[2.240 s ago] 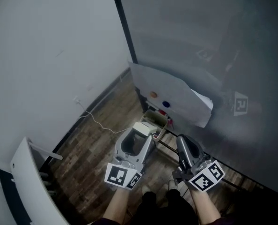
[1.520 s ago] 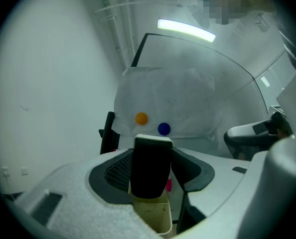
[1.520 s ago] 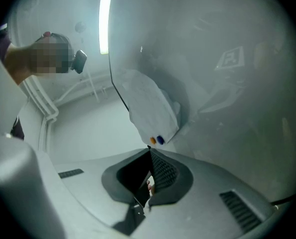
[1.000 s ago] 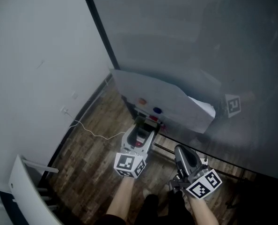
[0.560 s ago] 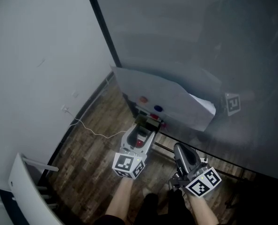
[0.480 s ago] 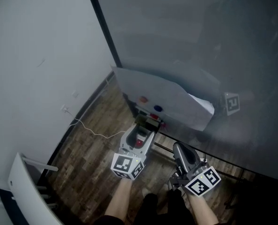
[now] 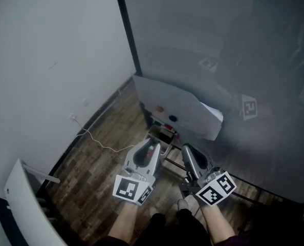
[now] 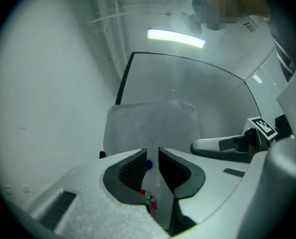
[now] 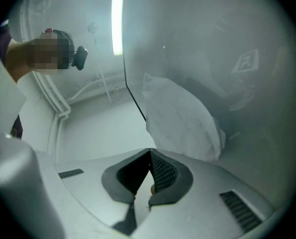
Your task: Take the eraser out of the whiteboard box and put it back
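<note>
— Seen the eraser anywhere?
— Cannot make it out. Not in the left gripper [image 7: 153, 147], and not in the right gripper [image 7: 185, 150] either. Cannot see into the whiteboard box [image 7: 161, 134], which is small and dim at the foot of the whiteboard [image 7: 218, 45], just beyond the left gripper's tips.
— So no telling its long axis, or which way it points?
— None at all.
— And the two grips?
— On the left, closing: a narrow slot between the ribbed pads [image 8: 133, 171], with nothing in it. On the right, clenched tip to tip and empty.
— And the room?
— Dark wood-plank floor [image 7: 106, 158]. Pale wall [image 7: 49, 60] on the left, meeting the grey whiteboard at a dark vertical edge. On the board, a white sheet [image 7: 188, 104] just above the box, with a red dot [image 7: 159, 108] and a blue dot [image 7: 173, 118] low on it. A square marker [image 7: 248, 107] right of the sheet. A thin white cable [image 7: 98, 140] trailing over the floor near the wall. A white panel [image 7: 24, 204] at lower left.
</note>
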{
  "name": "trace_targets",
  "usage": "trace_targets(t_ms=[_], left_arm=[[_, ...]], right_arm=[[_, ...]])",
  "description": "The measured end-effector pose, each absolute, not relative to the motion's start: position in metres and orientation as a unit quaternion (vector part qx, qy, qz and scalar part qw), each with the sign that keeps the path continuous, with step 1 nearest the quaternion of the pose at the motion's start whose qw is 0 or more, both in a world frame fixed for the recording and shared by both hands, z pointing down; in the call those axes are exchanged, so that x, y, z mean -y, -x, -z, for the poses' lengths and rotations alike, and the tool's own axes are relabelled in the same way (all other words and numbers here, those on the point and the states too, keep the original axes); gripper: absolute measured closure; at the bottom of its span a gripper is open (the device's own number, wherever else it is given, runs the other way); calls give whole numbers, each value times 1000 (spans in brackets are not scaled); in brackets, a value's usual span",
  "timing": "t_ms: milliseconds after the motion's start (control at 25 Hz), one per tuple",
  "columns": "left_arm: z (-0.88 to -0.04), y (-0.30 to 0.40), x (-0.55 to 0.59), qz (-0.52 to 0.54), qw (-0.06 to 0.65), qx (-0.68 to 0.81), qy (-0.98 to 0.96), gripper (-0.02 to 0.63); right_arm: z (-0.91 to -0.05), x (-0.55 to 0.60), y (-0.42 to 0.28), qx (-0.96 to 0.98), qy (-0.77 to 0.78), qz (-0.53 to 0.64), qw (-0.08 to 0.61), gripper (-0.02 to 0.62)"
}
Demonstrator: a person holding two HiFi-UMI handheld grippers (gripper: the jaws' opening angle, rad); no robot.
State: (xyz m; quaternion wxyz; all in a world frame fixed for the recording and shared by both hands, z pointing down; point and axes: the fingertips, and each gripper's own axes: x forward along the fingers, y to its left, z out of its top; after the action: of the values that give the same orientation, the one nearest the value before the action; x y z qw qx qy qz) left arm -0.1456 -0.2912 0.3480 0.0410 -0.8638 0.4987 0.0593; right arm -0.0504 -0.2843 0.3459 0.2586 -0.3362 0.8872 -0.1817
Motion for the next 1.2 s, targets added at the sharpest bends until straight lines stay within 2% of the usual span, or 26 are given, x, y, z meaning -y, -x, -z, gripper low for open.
trace_targets(t_ms=[160, 320, 1200], left_arm=[[-310, 152, 272, -86, 61, -503, 858, 577], [-287, 157, 256, -92, 90, -505, 853, 597], [-295, 177, 251, -100, 81, -519, 845, 601]], right_arm=[[-321, 279, 57, -896, 319, 157, 265, 592], [-302, 271, 61, -901, 305, 138, 275, 592], [-301, 268, 78, -907, 290, 133, 275, 592]])
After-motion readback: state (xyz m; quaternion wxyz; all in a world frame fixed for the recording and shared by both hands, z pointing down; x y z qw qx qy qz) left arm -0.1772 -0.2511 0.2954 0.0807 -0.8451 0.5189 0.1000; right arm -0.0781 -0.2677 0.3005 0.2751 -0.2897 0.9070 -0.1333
